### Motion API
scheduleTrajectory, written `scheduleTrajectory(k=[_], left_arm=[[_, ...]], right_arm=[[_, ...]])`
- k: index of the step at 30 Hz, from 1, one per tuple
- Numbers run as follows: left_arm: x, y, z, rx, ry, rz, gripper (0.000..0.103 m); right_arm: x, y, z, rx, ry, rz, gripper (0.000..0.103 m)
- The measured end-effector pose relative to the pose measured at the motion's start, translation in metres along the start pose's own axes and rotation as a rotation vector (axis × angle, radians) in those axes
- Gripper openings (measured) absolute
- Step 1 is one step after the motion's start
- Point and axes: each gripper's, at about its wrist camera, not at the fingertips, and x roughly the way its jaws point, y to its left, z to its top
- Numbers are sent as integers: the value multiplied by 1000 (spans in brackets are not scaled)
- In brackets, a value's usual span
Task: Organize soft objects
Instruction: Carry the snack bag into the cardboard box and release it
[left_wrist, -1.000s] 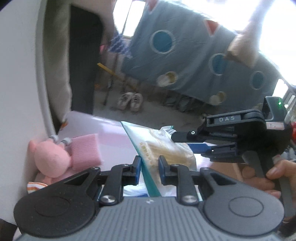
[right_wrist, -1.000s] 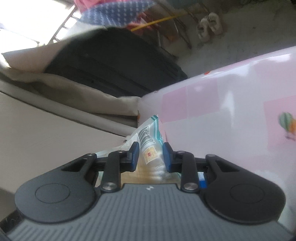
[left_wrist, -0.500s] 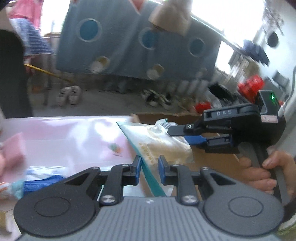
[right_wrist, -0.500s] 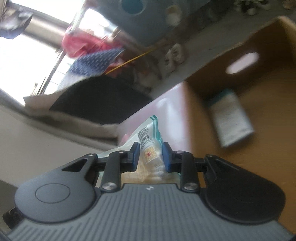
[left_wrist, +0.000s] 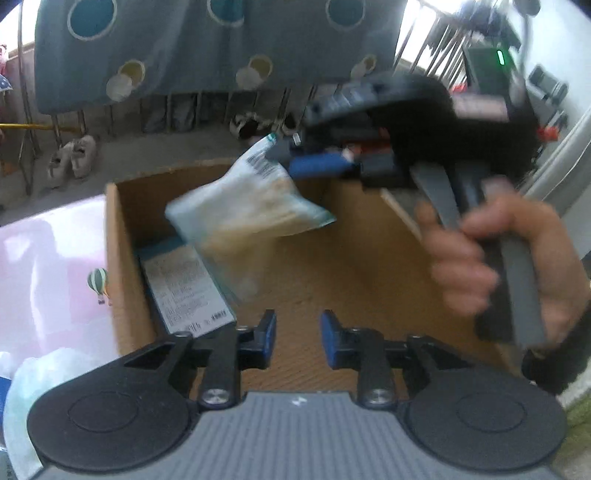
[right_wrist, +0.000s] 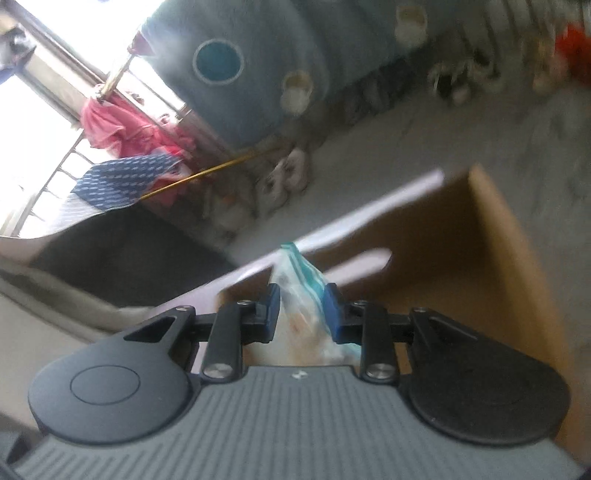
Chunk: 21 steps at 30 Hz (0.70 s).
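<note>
A soft clear packet with teal edges hangs over the open cardboard box. My right gripper holds it by its top corner; in the right wrist view the packet sits between the pads, the gripper shut on it. My left gripper is open and empty, low over the box's near side. A flat teal-edged packet lies inside the box at its left wall.
The pink tablecloth lies left of the box. A crumpled pale bag sits at the lower left. Beyond are a floor, shoes and a hanging blue blanket.
My left gripper has let go of the packet and opened. Both grippers swung right from the table to over the box, the right one still carrying the packet.
</note>
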Motion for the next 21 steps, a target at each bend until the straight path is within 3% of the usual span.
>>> scheduleTrajectory(k=[5,15,19,21], left_arm=[[5,7,-11,6,27,5,33],[-63,44,-18,-16,-95,95,38],[-97,65,-23,-46,-150,133,44],[-111,78,-26,-57,-179,158,46]], right_arm=[[23,-19,7,27,-1,-38,26],[-10,-12,-22,163,8,-30,28],[-6,-14,-26,211,-9,-73,33],[5,-15,-24,215,-12,-101,41]])
